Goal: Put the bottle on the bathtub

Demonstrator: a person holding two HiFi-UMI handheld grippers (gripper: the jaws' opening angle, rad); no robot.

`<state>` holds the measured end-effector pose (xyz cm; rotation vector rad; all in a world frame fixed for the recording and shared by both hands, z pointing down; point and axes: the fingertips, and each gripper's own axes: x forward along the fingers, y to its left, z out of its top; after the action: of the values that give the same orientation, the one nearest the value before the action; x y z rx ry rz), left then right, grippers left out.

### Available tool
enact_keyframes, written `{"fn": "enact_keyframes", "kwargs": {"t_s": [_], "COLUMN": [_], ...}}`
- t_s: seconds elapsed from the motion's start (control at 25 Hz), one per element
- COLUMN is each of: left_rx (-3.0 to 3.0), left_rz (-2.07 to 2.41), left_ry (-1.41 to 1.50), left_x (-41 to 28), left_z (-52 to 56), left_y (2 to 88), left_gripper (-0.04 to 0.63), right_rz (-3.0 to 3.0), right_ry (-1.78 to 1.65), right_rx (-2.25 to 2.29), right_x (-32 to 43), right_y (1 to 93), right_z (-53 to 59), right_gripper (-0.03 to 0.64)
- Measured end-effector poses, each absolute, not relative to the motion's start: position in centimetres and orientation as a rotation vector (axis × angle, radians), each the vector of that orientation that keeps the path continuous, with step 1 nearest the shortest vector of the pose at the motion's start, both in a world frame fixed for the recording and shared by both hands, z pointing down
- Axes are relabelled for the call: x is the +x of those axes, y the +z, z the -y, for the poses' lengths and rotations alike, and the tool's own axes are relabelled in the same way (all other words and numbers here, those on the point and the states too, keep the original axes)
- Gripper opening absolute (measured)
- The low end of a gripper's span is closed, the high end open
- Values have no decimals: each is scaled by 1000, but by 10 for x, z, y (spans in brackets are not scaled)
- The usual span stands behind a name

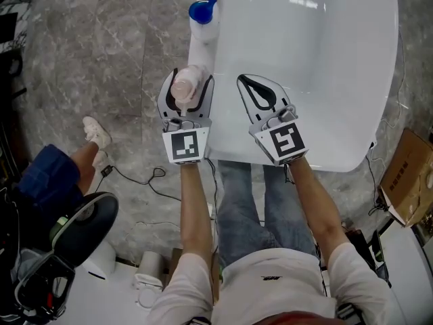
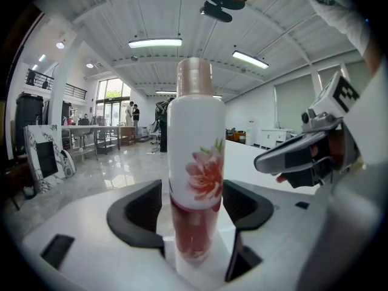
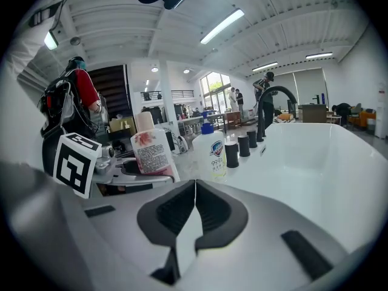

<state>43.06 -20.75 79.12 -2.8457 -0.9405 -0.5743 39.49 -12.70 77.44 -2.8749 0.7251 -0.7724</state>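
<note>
In the head view, the left gripper [image 1: 187, 80] is clasping a pale bottle [image 1: 184, 87] with a rosy cap, at the left rim of the glossy white bathtub [image 1: 338, 80]. The right gripper [image 1: 252, 83] is hanging over the tub's near end. Farther along the rim a blue-capped bottle [image 1: 203, 15] is standing, and grey marbled floor [image 1: 101, 53] is lying to the left.

In the left gripper view, the black padded jaws are pressing both sides of the upright cylinder, which is showing a pink flower print and a red lower band.

In the right gripper view, the jaws are meeting with nothing between them. The blue-capped bottle's label is reading "99.9". Black knobs [image 3: 231, 154] and a curved black faucet [image 3: 273, 111] are standing beyond it.
</note>
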Motion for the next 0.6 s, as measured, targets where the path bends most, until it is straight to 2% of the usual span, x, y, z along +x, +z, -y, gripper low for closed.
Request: {"fn": "enact_keyframes", "kwargs": {"t_s": [0.52,0.6], "left_rx": [-2926,-2916], "left_rz": [860,855], "left_ry": [-560,-558], "left_x": [392,381], "left_z": [230,233], "left_y": [721,702], "left_gripper": [299,272], "right_rz": [-688,-699], "right_ry": [-671,-648], "right_rx": [-2924,-2940], "right_x": [376,371], "right_y": [706,687], "right_z": [115,117], "right_gripper": [-5,-5]}}
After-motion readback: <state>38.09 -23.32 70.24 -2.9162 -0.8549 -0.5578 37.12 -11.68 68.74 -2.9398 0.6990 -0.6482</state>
